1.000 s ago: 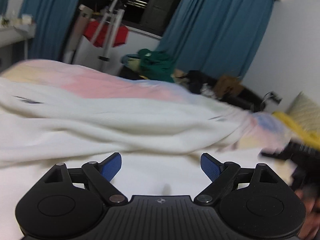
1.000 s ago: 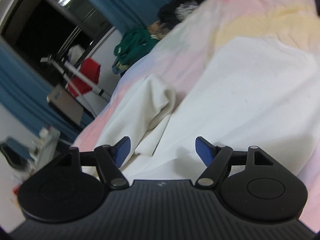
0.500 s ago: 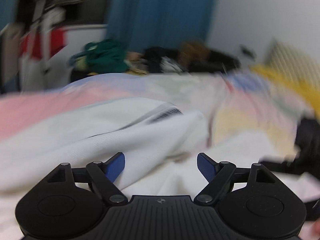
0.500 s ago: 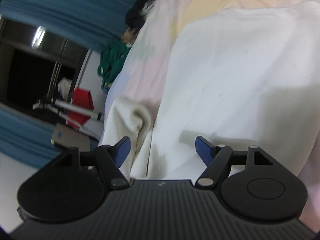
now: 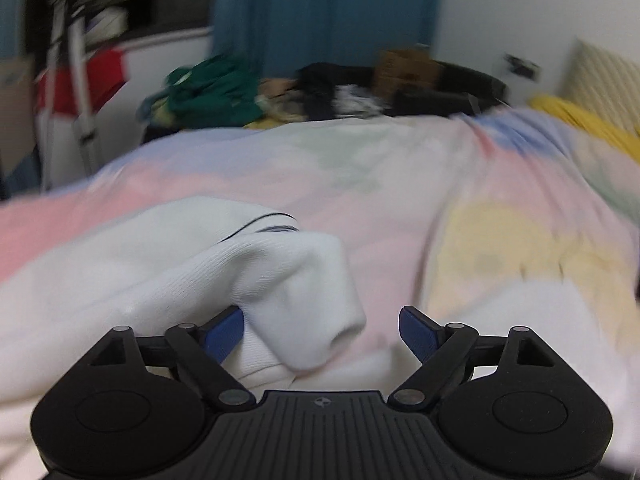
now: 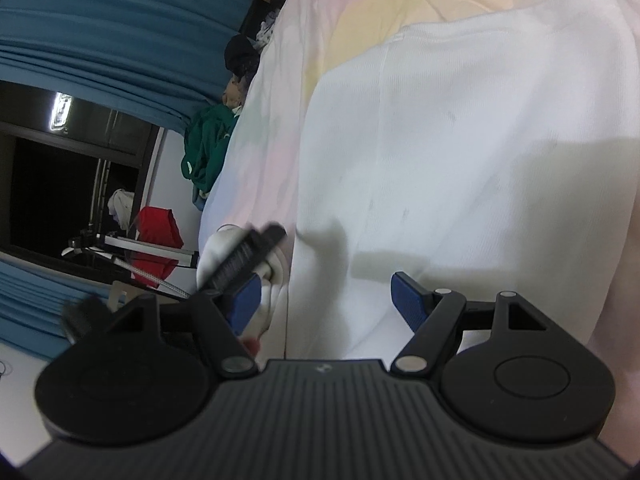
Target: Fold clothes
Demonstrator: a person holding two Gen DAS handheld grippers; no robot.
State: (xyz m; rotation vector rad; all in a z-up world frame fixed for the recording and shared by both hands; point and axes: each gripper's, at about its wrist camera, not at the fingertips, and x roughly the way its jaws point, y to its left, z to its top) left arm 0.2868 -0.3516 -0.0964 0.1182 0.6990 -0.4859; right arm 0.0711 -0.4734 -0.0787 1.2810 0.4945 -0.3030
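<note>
A white knit garment lies on the pastel bed cover (image 5: 400, 200). Its bunched sleeve (image 5: 296, 280) reaches in between the fingers of my left gripper (image 5: 320, 332), which is open; the cloth touches the left blue pad (image 5: 224, 334). In the right wrist view the flat body of the garment (image 6: 460, 140) fills the middle, and my right gripper (image 6: 326, 304) hovers open just above it. The left gripper (image 6: 248, 256) shows there as a blurred black shape over the sleeve (image 6: 216, 248), beyond the right gripper's left pad.
Beyond the bed's far edge lie a green cloth heap (image 5: 208, 92) and dark clothes (image 5: 340, 88), under blue curtains (image 5: 320, 12). A white stand (image 5: 80, 80) and a red item (image 5: 100, 76) are at the left. A yellow pillow (image 5: 580, 120) sits at the right.
The left gripper has swung right and closed in on the sleeve end, which now sits between its fingers. The right gripper has tilted over the garment body, and the left gripper has entered its view.
</note>
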